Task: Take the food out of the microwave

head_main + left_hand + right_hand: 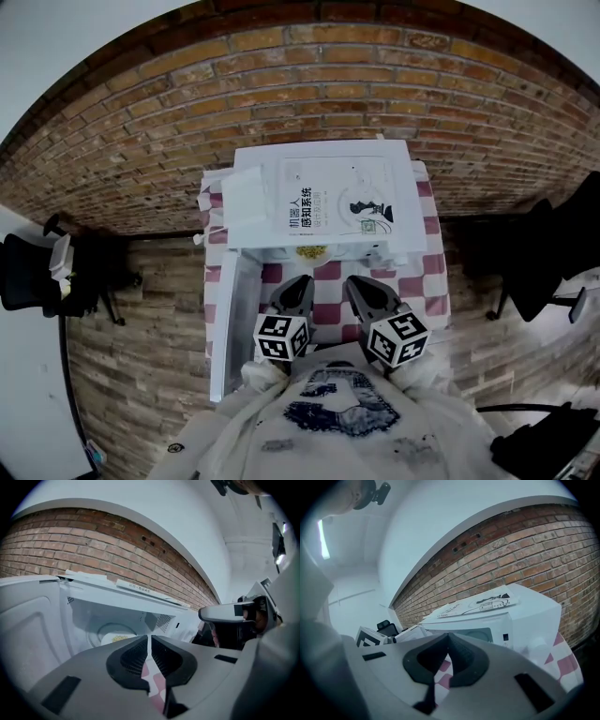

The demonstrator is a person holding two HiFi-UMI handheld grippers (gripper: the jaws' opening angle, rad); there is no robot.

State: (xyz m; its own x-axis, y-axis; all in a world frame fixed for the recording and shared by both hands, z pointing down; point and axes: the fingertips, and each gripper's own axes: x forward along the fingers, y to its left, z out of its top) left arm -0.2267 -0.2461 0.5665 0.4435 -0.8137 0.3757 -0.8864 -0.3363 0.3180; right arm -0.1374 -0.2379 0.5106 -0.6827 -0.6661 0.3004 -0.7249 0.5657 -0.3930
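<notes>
The white microwave (323, 202) stands on a red-and-white checked table with its door (228, 323) swung open to the left. Inside, on the round turntable, lies a white plate of yellow food (116, 638), which also shows in the head view as the plate of food (311, 251) at the mouth of the cavity. My left gripper (302, 281) is shut and empty, just in front of the opening, pointing at the plate. My right gripper (356, 283) hangs beside it, also shut with nothing in it. In the right gripper view its jaws (449, 637) meet before the microwave's front.
A book (342, 197) and a white sheet (246, 202) lie on top of the microwave. A brick wall rises behind it. Black office chairs (37, 272) stand on the wooden floor at left and right. The checked cloth (422, 281) shows to the right of the grippers.
</notes>
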